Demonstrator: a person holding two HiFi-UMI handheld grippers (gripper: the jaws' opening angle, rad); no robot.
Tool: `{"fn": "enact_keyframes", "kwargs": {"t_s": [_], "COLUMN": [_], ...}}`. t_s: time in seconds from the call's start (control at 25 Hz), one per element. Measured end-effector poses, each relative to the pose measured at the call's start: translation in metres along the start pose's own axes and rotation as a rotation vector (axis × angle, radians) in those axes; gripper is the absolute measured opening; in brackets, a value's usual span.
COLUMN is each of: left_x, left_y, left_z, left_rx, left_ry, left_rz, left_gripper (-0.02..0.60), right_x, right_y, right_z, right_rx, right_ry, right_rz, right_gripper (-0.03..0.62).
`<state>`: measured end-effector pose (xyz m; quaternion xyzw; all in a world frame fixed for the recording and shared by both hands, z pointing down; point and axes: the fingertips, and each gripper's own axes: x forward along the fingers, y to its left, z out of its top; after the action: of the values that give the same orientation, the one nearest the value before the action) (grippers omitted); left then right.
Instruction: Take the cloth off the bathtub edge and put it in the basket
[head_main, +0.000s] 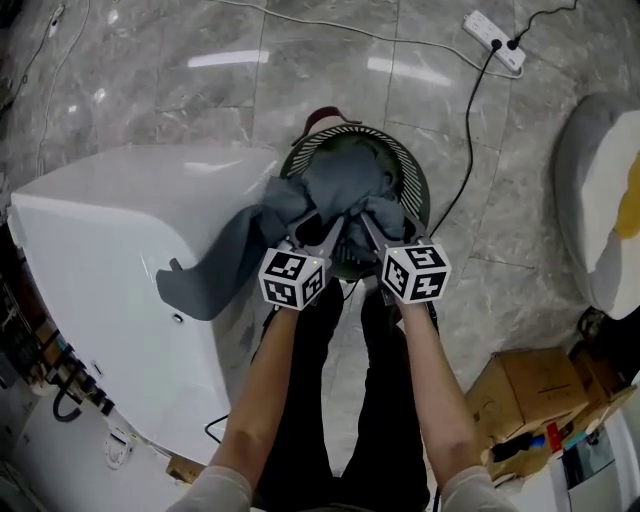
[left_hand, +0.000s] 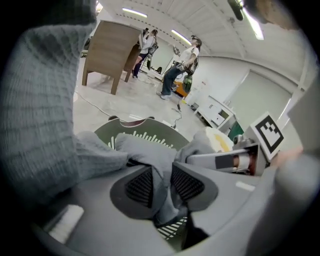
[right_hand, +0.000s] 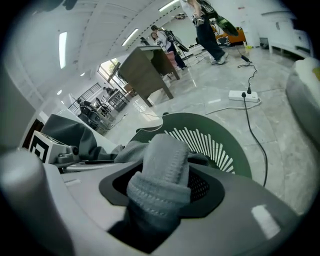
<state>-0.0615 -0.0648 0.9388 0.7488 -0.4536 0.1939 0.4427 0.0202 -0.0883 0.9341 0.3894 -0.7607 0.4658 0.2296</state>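
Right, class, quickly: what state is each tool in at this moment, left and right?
Left tool: closed on the cloth.
Right tool: closed on a thick fold of the same cloth.

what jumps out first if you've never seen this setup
A grey cloth trails from the white bathtub edge into the round dark green basket standing beside it on the floor. The left gripper pinches a fold of it in its jaws, and a thick roll fills the jaws of the right gripper, both over the basket.
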Motion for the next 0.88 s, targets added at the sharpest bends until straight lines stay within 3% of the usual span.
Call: {"fn": "enact_keyframes", "kwargs": {"t_s": [0.52,0.88], "left_x": [-0.021,-0.111], "left_y": [-0.034,-0.079], "left_z": [0.004,0.027], "left_rx": [-0.019,0.033], "left_ry": [-0.005,-0.016], "left_rz": [-0.016,0.047], "left_gripper": [0.158,0.16], "right_x": [-0.044,-0.131], "right_y": [0.015,0.062], "right_z": [0.005,0.018], "right_rx": [-0.063,-0.165], "right_ry": [0.008,0.033], "right_rz": [-0.024,-0.011], "right_gripper": [0.206,0.206]}}
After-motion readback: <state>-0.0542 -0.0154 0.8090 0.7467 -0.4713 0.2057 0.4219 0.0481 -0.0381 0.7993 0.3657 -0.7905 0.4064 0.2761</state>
